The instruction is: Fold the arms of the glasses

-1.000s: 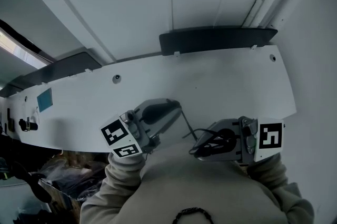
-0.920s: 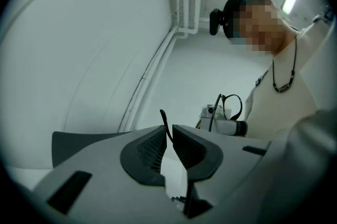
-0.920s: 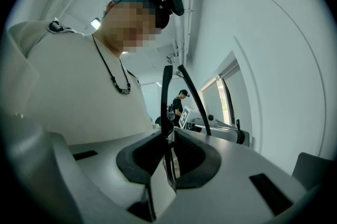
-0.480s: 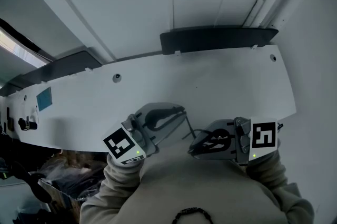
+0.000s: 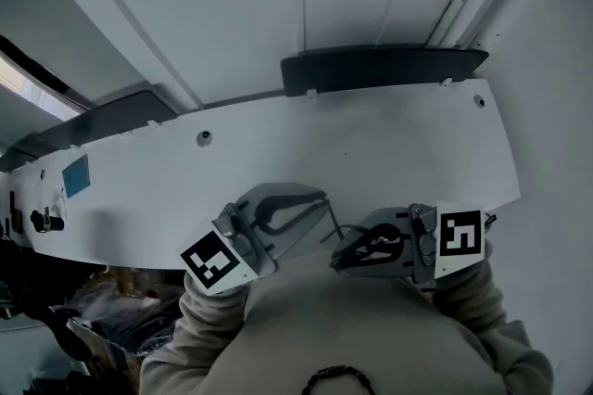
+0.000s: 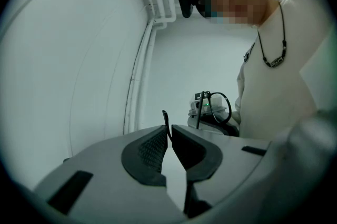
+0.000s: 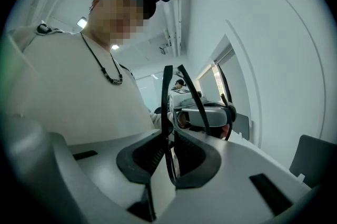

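While the black thin-rimmed glasses (image 7: 167, 92) are held up between both grippers, one arm is pinched.
The left gripper (image 6: 169, 129) jaws, just now closing, are nearly together on the tip of the thin black temple arm (image 6: 165, 122). The right gripper (image 7: 169, 134) jaws are clamped on the front frame. The arm's long axis runs from the left jaws toward the right gripper, above the white table (image 5: 417, 152).

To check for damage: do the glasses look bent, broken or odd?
Nothing stands out. The right gripper holds the glasses by the frame; the jaws of the left gripper have just been closing on one arm tip.
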The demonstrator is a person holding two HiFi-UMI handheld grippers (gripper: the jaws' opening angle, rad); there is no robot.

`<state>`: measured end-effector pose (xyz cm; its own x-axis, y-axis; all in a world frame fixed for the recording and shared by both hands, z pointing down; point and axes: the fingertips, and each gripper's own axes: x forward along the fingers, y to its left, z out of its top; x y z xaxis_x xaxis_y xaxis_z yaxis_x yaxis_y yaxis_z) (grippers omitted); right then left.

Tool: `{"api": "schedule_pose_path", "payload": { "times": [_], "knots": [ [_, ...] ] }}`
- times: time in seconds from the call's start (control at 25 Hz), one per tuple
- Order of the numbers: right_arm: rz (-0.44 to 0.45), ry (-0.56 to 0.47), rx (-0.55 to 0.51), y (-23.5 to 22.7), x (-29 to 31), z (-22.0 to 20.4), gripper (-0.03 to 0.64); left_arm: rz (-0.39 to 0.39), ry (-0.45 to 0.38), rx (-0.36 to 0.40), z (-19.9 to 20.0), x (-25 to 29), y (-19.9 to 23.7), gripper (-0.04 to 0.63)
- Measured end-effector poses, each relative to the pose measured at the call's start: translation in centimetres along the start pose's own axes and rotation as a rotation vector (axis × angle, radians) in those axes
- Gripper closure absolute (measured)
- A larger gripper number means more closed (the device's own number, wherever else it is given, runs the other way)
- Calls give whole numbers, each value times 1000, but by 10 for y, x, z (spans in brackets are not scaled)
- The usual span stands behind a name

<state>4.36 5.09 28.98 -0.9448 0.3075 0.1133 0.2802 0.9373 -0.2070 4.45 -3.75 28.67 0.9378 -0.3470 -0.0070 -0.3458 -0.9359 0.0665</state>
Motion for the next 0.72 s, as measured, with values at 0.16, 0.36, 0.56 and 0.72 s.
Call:
{"api": "schedule_pose_path", "payload": {
  "times": [0.16, 0.36, 0.56, 0.72],
  "knots": [
    [0, 20, 10, -3, 1, -4, 552, -13, 13, 46, 3, 2, -5, 569],
    [-7, 7, 20, -5, -1, -5, 552, -19, 28, 49, 2, 3, -8, 571],
    [-5, 23, 45, -8, -3, -9, 552, -40, 83, 122, 2, 3, -11, 572],
    [-9, 23, 64, -11, -2, -11, 552, -61, 111, 153, 0, 4, -16, 574]
  ]
}}
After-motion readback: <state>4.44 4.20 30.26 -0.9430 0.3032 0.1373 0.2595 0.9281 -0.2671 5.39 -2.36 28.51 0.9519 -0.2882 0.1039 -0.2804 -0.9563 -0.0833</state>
